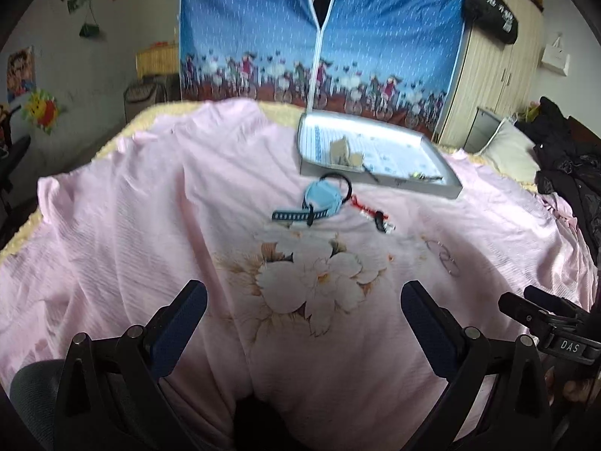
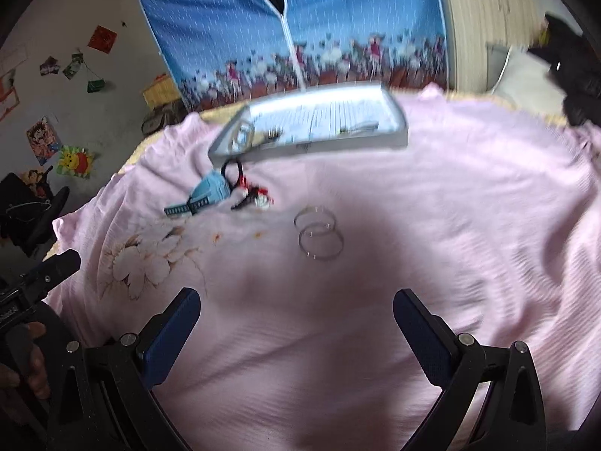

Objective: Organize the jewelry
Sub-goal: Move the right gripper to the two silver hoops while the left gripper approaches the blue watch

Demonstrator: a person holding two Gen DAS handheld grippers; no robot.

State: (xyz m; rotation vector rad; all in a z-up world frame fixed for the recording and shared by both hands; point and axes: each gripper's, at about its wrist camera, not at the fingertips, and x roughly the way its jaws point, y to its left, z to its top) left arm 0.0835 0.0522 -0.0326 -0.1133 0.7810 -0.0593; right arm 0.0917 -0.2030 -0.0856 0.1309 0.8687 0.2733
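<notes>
Two thin rings (image 2: pixel 319 233) lie touching on the pink bed sheet (image 2: pixel 450 225), near the tray (image 2: pixel 394 139). Left gripper (image 1: pixel 304 314) and right gripper (image 2: pixel 296 317) are both spread wide, holding nothing.

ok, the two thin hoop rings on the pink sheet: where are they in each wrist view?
Left wrist: hoop rings right of centre, faint, right of the printed flower.
Right wrist: hoop rings near centre, ahead of the open fingers.
Shared landmark: grey tray, beyond them on the sheet.

We cannot make out the small items inside the tray (image 2: pixel 398 139), motion-blurred at upper centre.
</notes>
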